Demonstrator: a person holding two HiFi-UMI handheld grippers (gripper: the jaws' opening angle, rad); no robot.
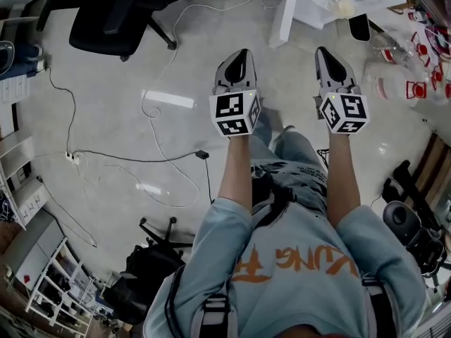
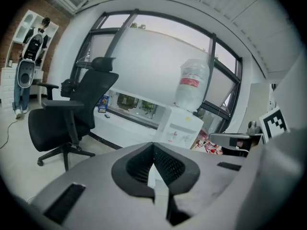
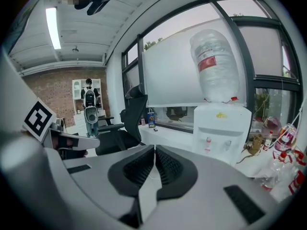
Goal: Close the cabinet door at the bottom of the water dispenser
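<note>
In the head view the white water dispenser (image 1: 331,2) stands at the top, ahead of me. A white panel (image 1: 284,16), seemingly its bottom cabinet door, stands out from its left side. My left gripper (image 1: 243,52) and right gripper (image 1: 325,51) are held side by side, short of the dispenser and touching nothing. The left gripper view shows the dispenser (image 2: 184,128) with its bottle (image 2: 193,83) beyond the shut, empty left gripper (image 2: 153,146). In the right gripper view the dispenser (image 3: 221,128) and bottle (image 3: 216,63) stand past the shut, empty right gripper (image 3: 155,150). Both gripper bodies hide the dispenser's lower part.
A black office chair (image 1: 120,9) stands at the far left, also seen as the chair (image 2: 72,111) in the left gripper view. Cables (image 1: 151,118) run over the grey floor. Empty water bottles (image 1: 416,65) lie right of the dispenser. Shelving (image 1: 17,182) lines the left edge.
</note>
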